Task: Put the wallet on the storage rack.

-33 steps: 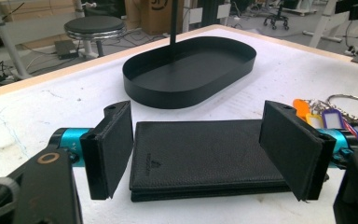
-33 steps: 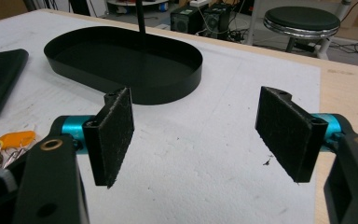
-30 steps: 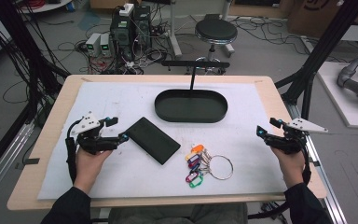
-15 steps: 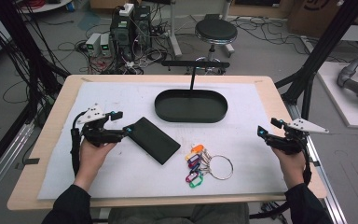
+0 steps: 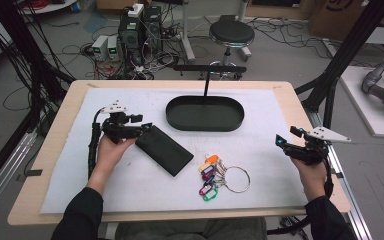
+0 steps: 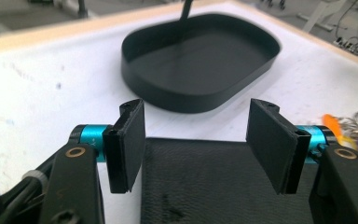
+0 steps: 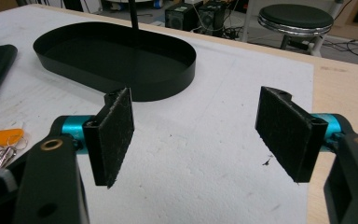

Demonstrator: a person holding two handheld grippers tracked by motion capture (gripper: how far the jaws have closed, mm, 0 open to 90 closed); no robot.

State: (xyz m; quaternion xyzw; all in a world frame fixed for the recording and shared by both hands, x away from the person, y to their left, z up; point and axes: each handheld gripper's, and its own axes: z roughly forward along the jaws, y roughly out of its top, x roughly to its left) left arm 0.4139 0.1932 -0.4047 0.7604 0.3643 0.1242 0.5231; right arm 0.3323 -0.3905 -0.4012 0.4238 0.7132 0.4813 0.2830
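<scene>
A flat black case [image 5: 165,150] lies slantwise on the white mat, left of centre. My left gripper [image 5: 145,127] is at its upper left end. In the left gripper view the left gripper [image 6: 196,126] straddles the end of the case [image 6: 214,186]. Its jaws have just been closing, and a little room still shows beside the pads [image 6: 130,140]. My right gripper [image 5: 280,142] rests open at the right side of the mat. In the right gripper view the right gripper [image 7: 196,121] has nothing between its pads.
A black oval tray [image 5: 205,127] with an upright post stands at the back middle of the mat. A key ring with several coloured tags [image 5: 212,177] lies just right of the case. The table's right edge runs close behind my right hand.
My left hand has moved right along the mat, bringing its gripper up to the end of the black case. The right hand has kept still.
</scene>
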